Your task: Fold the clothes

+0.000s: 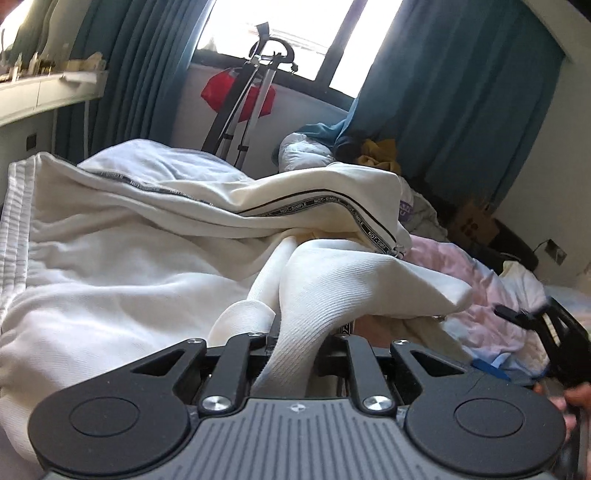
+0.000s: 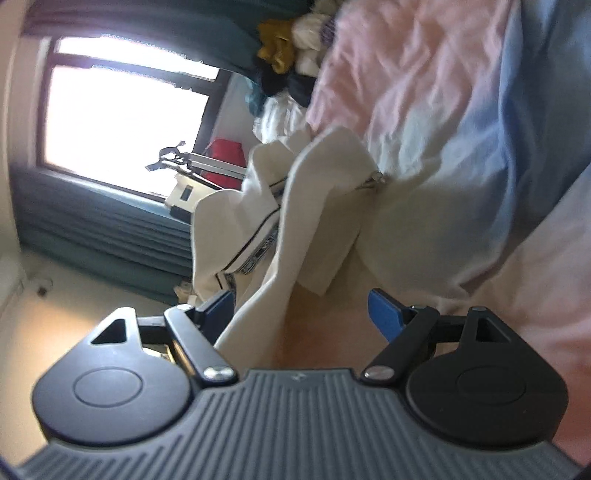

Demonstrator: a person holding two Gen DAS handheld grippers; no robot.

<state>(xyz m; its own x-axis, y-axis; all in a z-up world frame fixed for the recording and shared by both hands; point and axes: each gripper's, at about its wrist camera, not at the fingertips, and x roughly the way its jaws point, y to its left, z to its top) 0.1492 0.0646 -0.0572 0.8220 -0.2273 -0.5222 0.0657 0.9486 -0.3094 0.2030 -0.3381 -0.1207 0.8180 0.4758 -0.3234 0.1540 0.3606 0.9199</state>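
Fingers of the left gripper (image 1: 295, 332) are pinched together on a fold of the cream garment (image 1: 147, 258), the ribbed cloth bunching up between them and spilling over the gripper's body. Those of the right gripper (image 2: 303, 306) stand wide apart, blue pads (image 2: 386, 314) showing, with an edge of the same garment hanging just beside the left-hand pad, not pressed by either one.

With the garment as landmark: the bed (image 1: 480, 280) lies under it, covered in a crumpled pink and pale blue sheet that spreads out to its right in the left wrist view. Behind it hang teal curtains (image 1: 461, 92) on both sides of a bright window (image 1: 280, 33). A folded metal stand (image 1: 251, 96) with something red (image 1: 221, 92) on it rises just beyond the garment, below the window. A heap of other clothes (image 1: 376, 151), yellow and white among them, sits past its far end by the right curtain. Black tape printed NOT-SIMPLE (image 1: 332, 206) runs along the garment's upper fold, ending at a small metal zip pull (image 2: 376, 181).
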